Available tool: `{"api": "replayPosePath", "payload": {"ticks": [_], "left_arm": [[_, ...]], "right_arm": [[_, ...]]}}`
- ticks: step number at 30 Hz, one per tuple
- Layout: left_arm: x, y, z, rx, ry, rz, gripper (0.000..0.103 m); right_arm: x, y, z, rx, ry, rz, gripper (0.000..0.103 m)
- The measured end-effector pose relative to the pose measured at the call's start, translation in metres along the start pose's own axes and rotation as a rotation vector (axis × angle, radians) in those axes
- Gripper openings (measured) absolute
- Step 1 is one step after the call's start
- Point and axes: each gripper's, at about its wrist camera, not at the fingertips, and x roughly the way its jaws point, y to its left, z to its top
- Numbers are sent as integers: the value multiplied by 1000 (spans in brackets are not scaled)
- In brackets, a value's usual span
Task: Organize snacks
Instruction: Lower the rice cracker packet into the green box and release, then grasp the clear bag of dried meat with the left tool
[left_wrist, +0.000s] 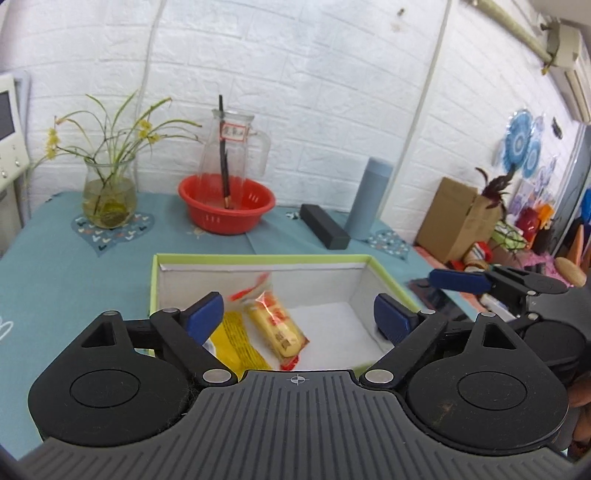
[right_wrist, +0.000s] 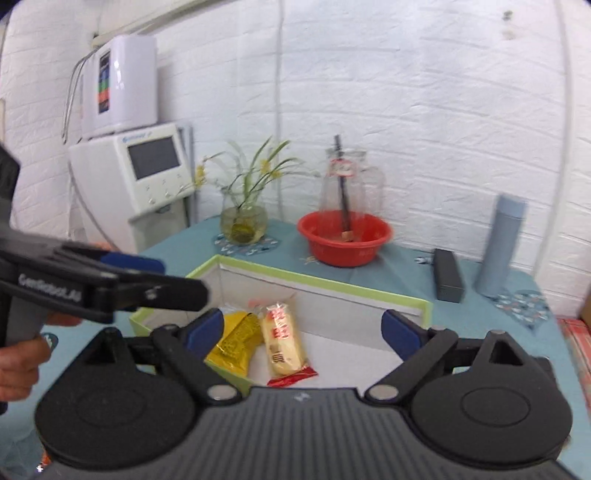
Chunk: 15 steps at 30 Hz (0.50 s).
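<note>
Left hand-held gripper (left_wrist: 299, 319): jaws spread wide, nothing between the blue pads; it hangs over the near edge of the box, pointing down into it.
Right hand-held gripper (right_wrist: 303, 328): jaws also wide apart and empty; it hangs over the near edge of the same box, just right of the left one.
Cross views: one blue finger of the right tool shows at the right edge of the left wrist view; the left tool crosses the left side of the right wrist view, with a hand (right_wrist: 18, 362) wrapped around its grip.
Box (left_wrist: 266, 258): open, green rim, white lining, sitting on the bench (left_wrist: 55, 280), which wears a teal cloth.
Yellow snack (left_wrist: 236, 339): a packet lying flat on the box floor at the left side.
Red snack (left_wrist: 277, 325): a clear pack with red print over a pale bar, lying flat just right of the yellow one; whether they touch I cannot tell.
Box floor to the right: bare white lining.
Red basin (left_wrist: 227, 206): behind the box, with a glass jug (left_wrist: 231, 147) standing in it and a dark stick inside the jug.
Vase (left_wrist: 109, 195): glass, with yellow-flowered stems, at the far left of the bench.
Black case (left_wrist: 325, 230): lying flat behind the box, right of the basin.
Blue bottle (left_wrist: 369, 197): upright just beside the case, near the wall.
</note>
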Motion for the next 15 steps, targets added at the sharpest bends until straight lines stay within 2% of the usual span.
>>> {"api": "replayPosePath", "payload": {"ticks": [2, 7, 11, 15], "left_arm": [[-21, -10, -9, 0, -19, -24, 79], [-58, -33, -44, 2, -11, -73, 82], [-72, -48, -85, 2, 40, -73, 82], [-80, -52, -131, -41, 127, -70, 81]], "right_arm": [[-29, -2, -8, 31, -13, 15, 94], [-93, -4, -48, 137, -10, 130, 94], [-127, 11, -99, 180, 7, 114, 94], [-135, 44, -152, 200, 79, 133, 94]]}}
